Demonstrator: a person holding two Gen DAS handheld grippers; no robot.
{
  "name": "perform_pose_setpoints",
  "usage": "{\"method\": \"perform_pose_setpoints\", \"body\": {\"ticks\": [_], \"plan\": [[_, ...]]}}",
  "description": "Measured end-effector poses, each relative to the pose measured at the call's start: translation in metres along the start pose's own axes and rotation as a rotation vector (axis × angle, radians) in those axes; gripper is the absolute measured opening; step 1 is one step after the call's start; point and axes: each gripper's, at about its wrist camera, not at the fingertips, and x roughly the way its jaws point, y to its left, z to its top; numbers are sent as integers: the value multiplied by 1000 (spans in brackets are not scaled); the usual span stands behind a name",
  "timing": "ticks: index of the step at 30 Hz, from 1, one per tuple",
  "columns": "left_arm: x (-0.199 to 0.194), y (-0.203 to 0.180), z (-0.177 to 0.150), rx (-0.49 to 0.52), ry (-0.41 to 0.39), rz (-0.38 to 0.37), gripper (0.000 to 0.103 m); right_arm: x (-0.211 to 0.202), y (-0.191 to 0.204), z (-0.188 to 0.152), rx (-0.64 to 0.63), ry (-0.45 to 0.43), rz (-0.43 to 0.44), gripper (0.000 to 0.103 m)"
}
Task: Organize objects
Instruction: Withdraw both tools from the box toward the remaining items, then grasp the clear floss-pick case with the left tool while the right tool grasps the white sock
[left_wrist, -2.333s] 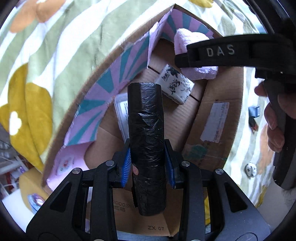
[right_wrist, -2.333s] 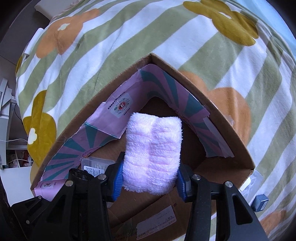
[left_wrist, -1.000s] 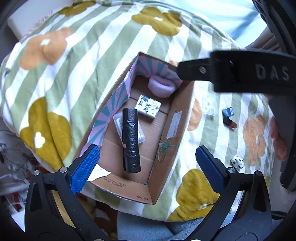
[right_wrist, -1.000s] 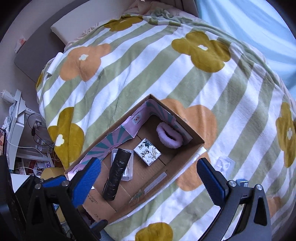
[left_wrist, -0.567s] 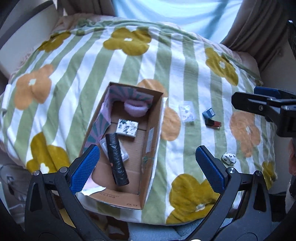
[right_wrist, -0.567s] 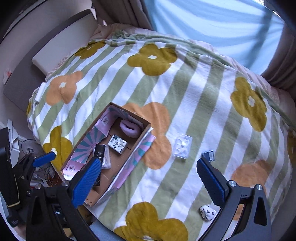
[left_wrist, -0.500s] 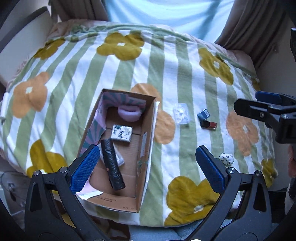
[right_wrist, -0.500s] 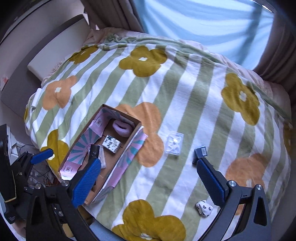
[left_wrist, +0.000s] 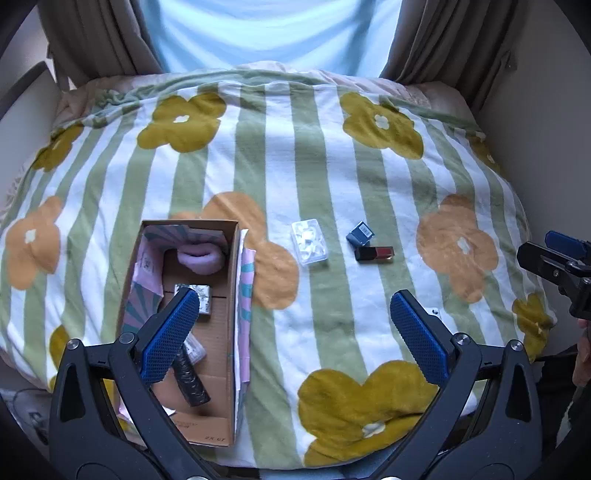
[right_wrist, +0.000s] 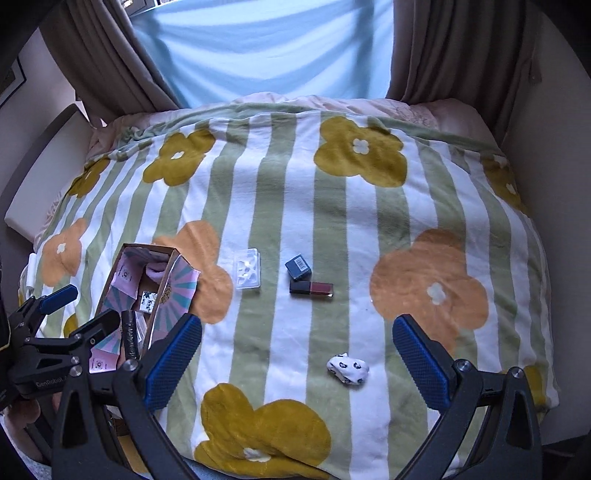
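Floral bedspread. Black roll and pink cloth now dropped inside cardboard box; left gripper and right gripper withdrawn, jaws wide, empty. Clear case beside box still waits.

Left gripper: jaws spread fully apart, nothing between the blue pads. Right gripper: same condition (jaws wide, unloaded). Both are held high and level, side by side, each visible at the edge of the other's view.

A cardboard box holding a black roll and pink towel lies left of the empty, spread left gripper; clear case, blue box, lipstick ahead.
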Motion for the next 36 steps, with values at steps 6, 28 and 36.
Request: {"method": "perform_pose_setpoints", "body": {"ticks": [6, 28, 36], "plan": [[14, -19, 7, 33, 7, -5, 103, -2, -24, -11, 86, -23, -30, 103], [197, -55, 11, 50, 112, 34, 100, 132, -64, -97, 250, 67, -127, 103], [273, -43, 15, 9, 161, 67, 96, 192, -78, -120, 292, 123, -164, 99]]}}
